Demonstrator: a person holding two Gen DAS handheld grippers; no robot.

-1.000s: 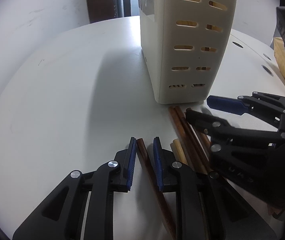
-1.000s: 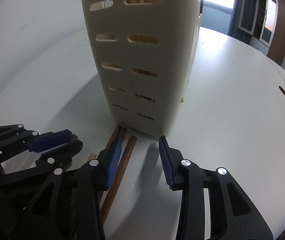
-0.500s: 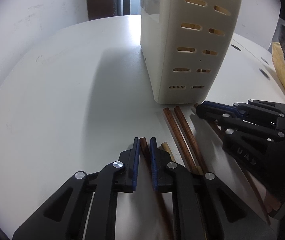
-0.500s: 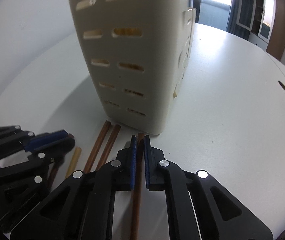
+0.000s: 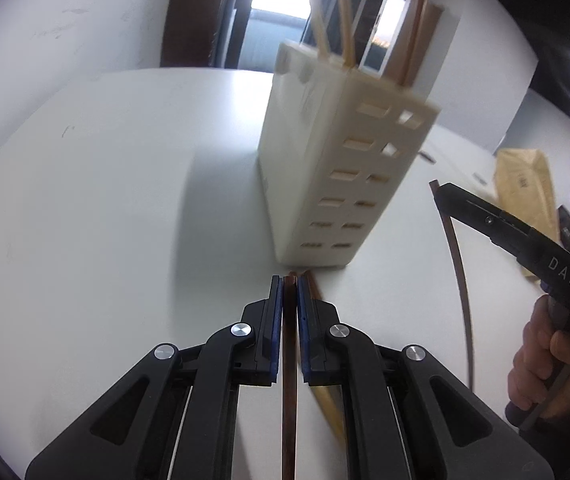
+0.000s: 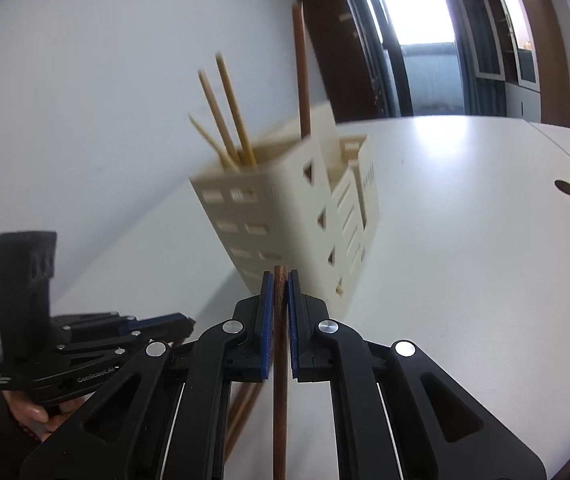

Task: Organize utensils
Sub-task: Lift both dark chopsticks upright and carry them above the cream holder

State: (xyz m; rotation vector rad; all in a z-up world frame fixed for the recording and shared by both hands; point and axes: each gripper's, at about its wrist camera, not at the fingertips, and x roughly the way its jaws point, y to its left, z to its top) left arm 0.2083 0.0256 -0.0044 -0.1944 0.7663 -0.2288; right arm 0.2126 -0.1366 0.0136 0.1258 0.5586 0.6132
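A cream slotted utensil holder point(image 5: 337, 168) stands on the white table point(image 5: 105, 200) with light wooden chopsticks point(image 5: 343, 12) sticking out of its top; it also shows in the right wrist view point(image 6: 285, 216). My left gripper point(image 5: 289, 284) is shut on a dark brown chopstick point(image 5: 289, 400), lifted near the holder's base. My right gripper point(image 6: 280, 280) is shut on another dark brown chopstick point(image 6: 280, 400), raised in front of the holder. A light chopstick point(image 5: 327, 408) and more brown ones point(image 6: 245, 408) lie on the table below.
A tan paper bag point(image 5: 525, 184) stands at the right of the table. The table has round holes point(image 6: 566, 188) near its right side. A dark doorway point(image 5: 245, 12) and cabinets point(image 6: 517, 32) lie beyond the table.
Both grippers rose from the table, each carrying its chopstick. The holder's open top has come into view in both views. The right gripper has moved up and apart from the left.
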